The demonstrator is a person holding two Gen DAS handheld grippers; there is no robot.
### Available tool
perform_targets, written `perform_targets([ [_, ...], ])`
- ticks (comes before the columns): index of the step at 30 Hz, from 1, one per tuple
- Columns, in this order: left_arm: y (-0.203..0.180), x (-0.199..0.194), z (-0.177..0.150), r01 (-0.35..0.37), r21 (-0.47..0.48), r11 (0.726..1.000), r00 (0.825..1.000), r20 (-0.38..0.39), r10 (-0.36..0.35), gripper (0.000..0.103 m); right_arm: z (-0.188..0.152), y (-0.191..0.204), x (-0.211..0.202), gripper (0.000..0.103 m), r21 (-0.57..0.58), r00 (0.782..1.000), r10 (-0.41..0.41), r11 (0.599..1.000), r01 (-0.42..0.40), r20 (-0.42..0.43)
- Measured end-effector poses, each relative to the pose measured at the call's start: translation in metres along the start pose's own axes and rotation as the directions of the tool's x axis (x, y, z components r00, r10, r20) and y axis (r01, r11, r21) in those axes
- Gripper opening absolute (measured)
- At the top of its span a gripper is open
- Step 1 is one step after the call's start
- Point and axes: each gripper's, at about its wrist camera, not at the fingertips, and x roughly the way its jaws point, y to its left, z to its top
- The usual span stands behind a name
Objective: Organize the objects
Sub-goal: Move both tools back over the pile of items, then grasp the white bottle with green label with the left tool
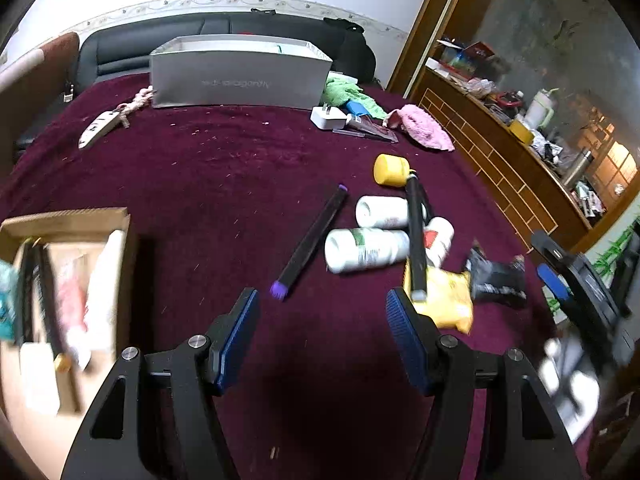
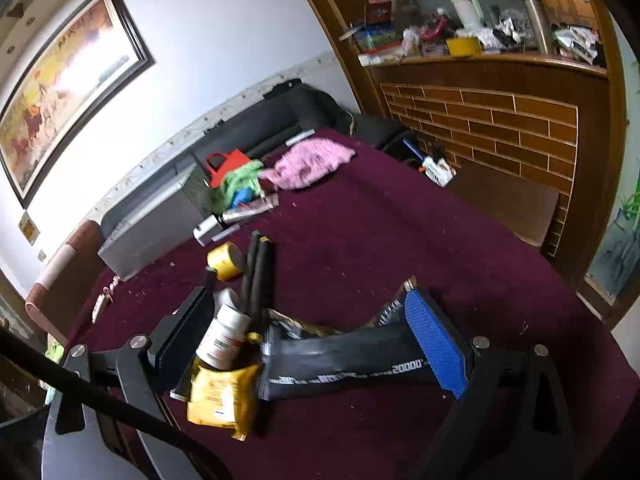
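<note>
On the dark red tablecloth point(image 1: 224, 168) lies a black marker with purple ends point(image 1: 312, 240). Right of it are two white bottles point(image 1: 366, 250), a yellow jar point(image 1: 390, 170), a black rod point(image 1: 416, 236), a yellow packet point(image 1: 444, 300) and a black packet point(image 1: 496, 276). My left gripper point(image 1: 322, 320) is open above bare cloth, just short of the marker. My right gripper point(image 2: 308, 296) stands wide open around the pile. A red-labelled white bottle point(image 2: 222, 336), the yellow packet point(image 2: 220, 396) and the black packet point(image 2: 344, 364) lie between its fingers, and its blue pad point(image 2: 436, 344) is at the black packet's end.
An open cardboard box point(image 1: 68, 220) holding several items sits at the left. A grey box point(image 1: 240, 76) stands at the back, with a white charger point(image 1: 328, 118), green cloth point(image 1: 348, 94) and pink cloth point(image 1: 424, 126) near it. A cluttered wooden counter point(image 2: 492, 60) borders the right.
</note>
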Motion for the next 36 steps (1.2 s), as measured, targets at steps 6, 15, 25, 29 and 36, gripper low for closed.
perform_targets([
  [6, -0.029, 0.048, 0.033, 0.060, 0.130, 0.990, 0.998, 0.027, -0.064, 0.059, 0.000, 0.000, -0.001, 0.097, -0.003, 0.999, 0.031, 1.000, -0.031, -0.012],
  [15, -0.062, 0.084, 0.015, 0.138, 0.377, 0.916, 0.980, -0.186, -0.070, 0.058, 0.000, -0.008, 0.008, 0.097, 0.029, 0.998, 0.030, 0.999, -0.029, -0.056],
  [25, -0.079, 0.078, 0.008, 0.036, 0.444, 0.895, 0.994, -0.109, 0.014, 0.058, -0.002, -0.008, 0.012, 0.097, 0.032, 0.997, 0.022, 0.999, -0.020, -0.080],
  [29, -0.072, 0.089, 0.012, 0.024, 0.412, 0.911, 0.993, -0.118, 0.026, 0.057, -0.002, -0.008, 0.013, 0.097, 0.030, 0.996, 0.018, 0.999, -0.016, -0.086],
  [36, -0.067, 0.093, 0.010, 0.025, 0.321, 0.947, 0.992, -0.123, 0.015, 0.029, -0.004, -0.006, 0.014, 0.097, 0.011, 0.996, 0.009, 1.000, -0.008, -0.093],
])
